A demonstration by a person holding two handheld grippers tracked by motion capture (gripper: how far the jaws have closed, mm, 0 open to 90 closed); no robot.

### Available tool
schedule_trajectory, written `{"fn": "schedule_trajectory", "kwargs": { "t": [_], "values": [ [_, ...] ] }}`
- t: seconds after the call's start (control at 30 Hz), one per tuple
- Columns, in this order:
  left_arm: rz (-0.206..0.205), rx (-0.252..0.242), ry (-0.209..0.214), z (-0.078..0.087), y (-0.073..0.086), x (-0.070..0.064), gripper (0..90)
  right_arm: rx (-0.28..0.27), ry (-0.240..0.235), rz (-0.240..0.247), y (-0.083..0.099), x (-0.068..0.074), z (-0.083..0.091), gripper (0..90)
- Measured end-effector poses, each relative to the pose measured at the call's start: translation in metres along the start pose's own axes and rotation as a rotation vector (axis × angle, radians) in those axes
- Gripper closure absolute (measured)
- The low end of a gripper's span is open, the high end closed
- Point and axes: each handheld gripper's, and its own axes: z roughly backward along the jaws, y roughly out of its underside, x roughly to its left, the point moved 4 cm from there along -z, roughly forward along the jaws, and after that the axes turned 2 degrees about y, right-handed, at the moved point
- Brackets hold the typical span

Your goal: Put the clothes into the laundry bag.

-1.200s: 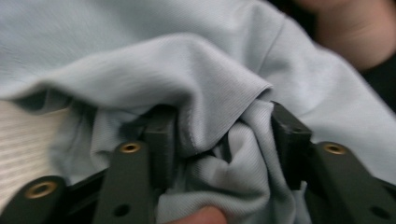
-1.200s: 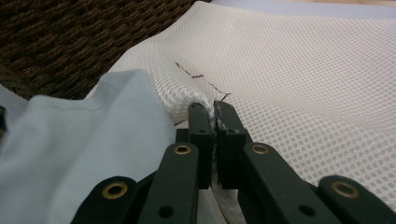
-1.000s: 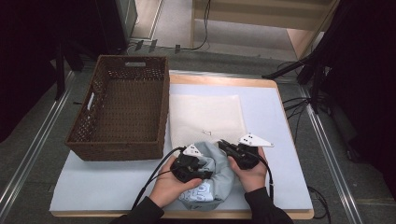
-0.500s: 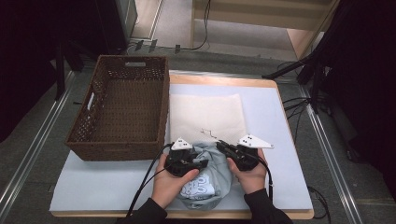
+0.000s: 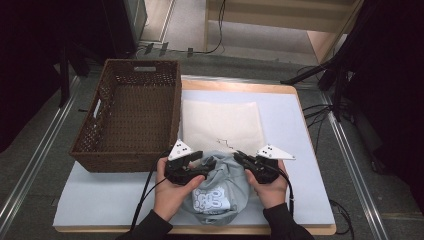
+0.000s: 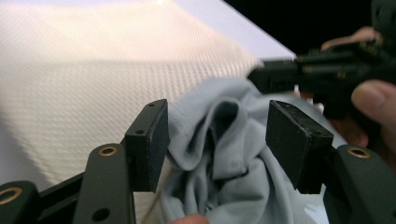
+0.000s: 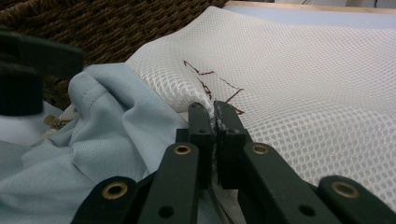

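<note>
Jaws: left gripper (image 6: pixel 217 140) spread wide around bunched cloth, right gripper (image 7: pixel 213 109) clenched on mesh edge.

Grey-blue garment (image 5: pixel 217 185) lies crumpled at 6 o'clock of the table (image 5: pixel 300 150), btw both hands, partly on the white mesh bag (image 5: pixel 222 125), which is at the centre. Left jaws stand each side of a fold w/o pressing it. Right jaws pinch the bag's near rim beside the garment. Wicker basket (image 5: pixel 130 117) at 9 o'clock, just beside the bag.
</note>
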Motion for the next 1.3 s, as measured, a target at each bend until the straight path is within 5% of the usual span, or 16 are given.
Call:
{"fn": "schedule_trajectory", "kwargs": {
  "t": [0.07,0.13,0.23,0.33,0.4,0.43,0.47,0.53,0.7,0.8,0.87,0.97,1.07,1.17,1.3],
  "values": [
    [-0.022,0.045,0.024,-0.008,0.006,-0.006,50.2,0.001,0.0,-0.001,0.0,0.0,-0.001,87.6],
    [-0.026,0.097,0.091,-0.016,0.01,-0.013,58.5,0.003,-0.001,0.0,0.0,0.001,-0.002,87.7],
    [-0.04,0.166,0.133,-0.029,0.016,-0.018,49.3,0.003,-0.004,-0.002,-0.001,0.001,-0.003,87.6],
    [-0.087,0.267,0.088,-0.043,0.024,-0.02,34.3,0.004,-0.005,0.004,-0.001,0.002,-0.004,87.6],
    [-0.11,0.3,0.046,-0.048,0.027,-0.019,37.5,0.003,-0.011,0.001,-0.002,0.004,-0.004,87.6],
    [-0.128,0.312,-0.009,-0.048,0.026,-0.017,48.7,0.002,-0.011,0.002,-0.002,0.004,-0.004,87.6],
    [-0.111,0.314,-0.011,-0.048,0.025,-0.015,62.4,-0.002,-0.012,0.004,-0.003,0.004,-0.004,87.7],
    [-0.074,0.317,-0.003,-0.048,0.023,-0.012,71.0,-0.006,-0.019,0.002,-0.004,0.005,-0.003,87.6],
    [-0.03,0.24,-0.062,-0.044,0.016,-0.006,74.7,-0.016,-0.024,0.009,-0.005,0.007,-0.001,87.6],
    [0.032,0.137,-0.141,-0.04,0.012,0.004,74.7,-0.024,-0.031,0.012,-0.006,0.007,0.001,87.7],
    [0.064,0.126,-0.17,-0.042,0.015,0.011,74.0,-0.025,-0.042,0.015,-0.006,0.009,0.001,87.6],
    [0.008,0.164,-0.141,-0.043,0.018,0.005,67.0,-0.011,-0.033,0.035,-0.004,0.012,-0.002,87.7],
    [-0.061,0.157,-0.062,-0.033,0.013,-0.008,48.7,-0.014,-0.03,0.018,-0.005,0.008,-0.001,87.7],
    [-0.029,0.127,0.042,-0.022,0.007,-0.014,37.5,-0.02,-0.024,-0.006,-0.005,0.003,0.0,87.7],
    [-0.044,0.148,0.111,-0.021,0.009,-0.021,28.6,-0.014,-0.022,-0.001,-0.005,0.004,0.0,87.7]
  ]
}}
